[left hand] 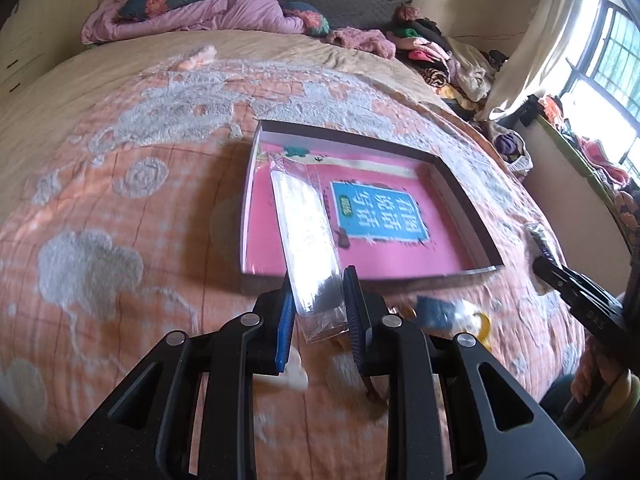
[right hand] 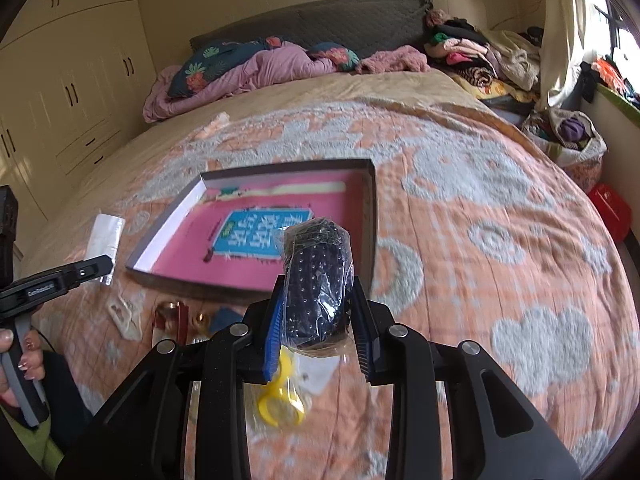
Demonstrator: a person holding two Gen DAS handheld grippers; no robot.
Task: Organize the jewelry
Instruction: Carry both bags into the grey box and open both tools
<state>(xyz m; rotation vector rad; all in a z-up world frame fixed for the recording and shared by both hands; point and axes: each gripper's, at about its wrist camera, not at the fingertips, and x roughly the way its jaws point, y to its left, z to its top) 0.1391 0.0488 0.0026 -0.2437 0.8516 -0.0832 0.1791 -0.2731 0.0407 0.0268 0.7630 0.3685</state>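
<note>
A shallow open box [left hand: 460, 196] with a pink printed bottom lies on the bed; it also shows in the right wrist view [right hand: 370, 216]. My left gripper [left hand: 320, 300] is shut on a long clear plastic packet [left hand: 304, 224] with something white inside, held above the box's near left edge. My right gripper [right hand: 316, 312] is shut on a clear bag with a dark studded piece [right hand: 316, 276], held above the box's near right corner. Loose items lie before the box: yellow rings [right hand: 280, 400], a white piece [right hand: 124, 316], a copper bangle on a red stand [right hand: 172, 316], a blue item [left hand: 434, 312].
The bed has an orange and grey quilt [right hand: 480, 260]. Pink bedding and pillows [right hand: 240, 68] lie at the head. Piled clothes [right hand: 480, 56] sit at the far right by a window. Wardrobes [right hand: 60, 100] stand on the left. A red crate [right hand: 610, 210] sits on the floor.
</note>
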